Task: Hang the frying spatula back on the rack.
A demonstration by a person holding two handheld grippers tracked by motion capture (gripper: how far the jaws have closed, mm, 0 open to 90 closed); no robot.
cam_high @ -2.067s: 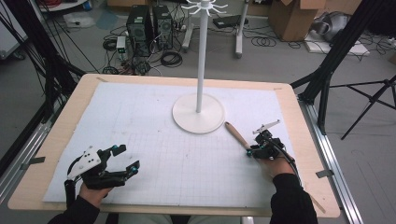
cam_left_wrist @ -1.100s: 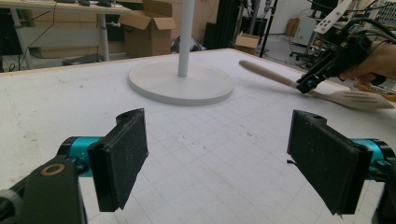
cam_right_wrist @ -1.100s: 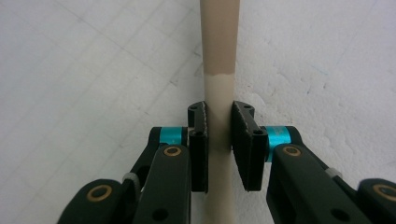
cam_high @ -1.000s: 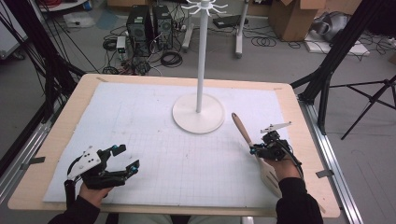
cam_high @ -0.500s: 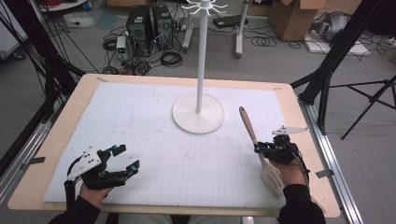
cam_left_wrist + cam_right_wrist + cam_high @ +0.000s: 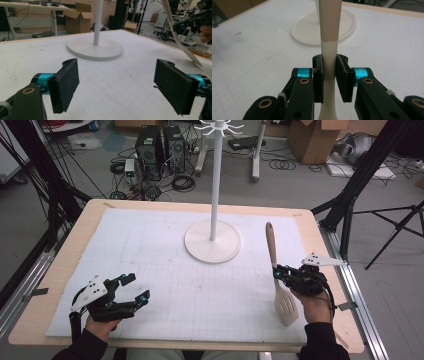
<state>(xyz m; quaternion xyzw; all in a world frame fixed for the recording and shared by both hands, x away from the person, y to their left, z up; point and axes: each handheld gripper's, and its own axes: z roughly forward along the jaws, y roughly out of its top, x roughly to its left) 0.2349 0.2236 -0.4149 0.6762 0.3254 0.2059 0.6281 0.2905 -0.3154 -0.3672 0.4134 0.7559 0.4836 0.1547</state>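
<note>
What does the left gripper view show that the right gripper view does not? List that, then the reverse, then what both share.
Left gripper view: the left gripper with its fingers wide apart over nothing, a cardboard box beyond the table, and the right gripper from afar, carrying the spatula tilted above the table.
Right gripper view: up close, its fingers clamped on the spatula's handle, where tan meets cream.
Both: the spatula, the white stand and the gridded mat.
</note>
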